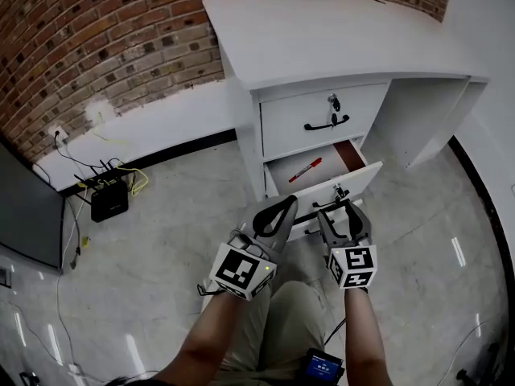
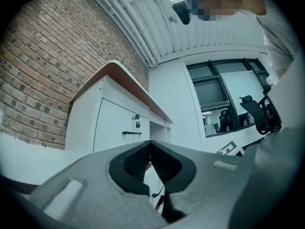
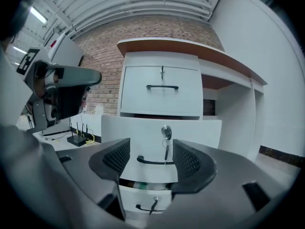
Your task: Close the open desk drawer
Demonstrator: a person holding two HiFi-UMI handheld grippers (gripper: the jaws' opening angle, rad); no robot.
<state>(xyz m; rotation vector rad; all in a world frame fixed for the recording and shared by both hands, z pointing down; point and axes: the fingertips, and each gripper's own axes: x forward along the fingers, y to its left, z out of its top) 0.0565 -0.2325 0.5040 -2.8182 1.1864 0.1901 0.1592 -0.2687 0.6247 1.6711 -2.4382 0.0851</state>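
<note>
Under the desk's (image 1: 322, 30) shut top drawer (image 1: 306, 119), the open drawer (image 1: 362, 175) stands pulled out toward the person, with a red pen (image 1: 305, 170) lying on its floor. Its white front carries a black handle (image 3: 152, 161) and a key (image 3: 166, 132) hanging in the lock. The right gripper (image 1: 344, 214) is level just before that front, its jaws spread wide with nothing gripped; in the right gripper view the handle and key show in the gap between them. The left gripper (image 1: 282, 209) hovers beside it near the front's left end, jaws pressed together and empty. Each gripper bears a cube (image 1: 241, 270) printed with black-and-white square patterns. Below the open drawer sits a lower drawer (image 3: 145, 199). Behind the desk runs a brick wall (image 1: 96, 39), and a black router (image 1: 109, 200) sits on the floor by it.
</note>
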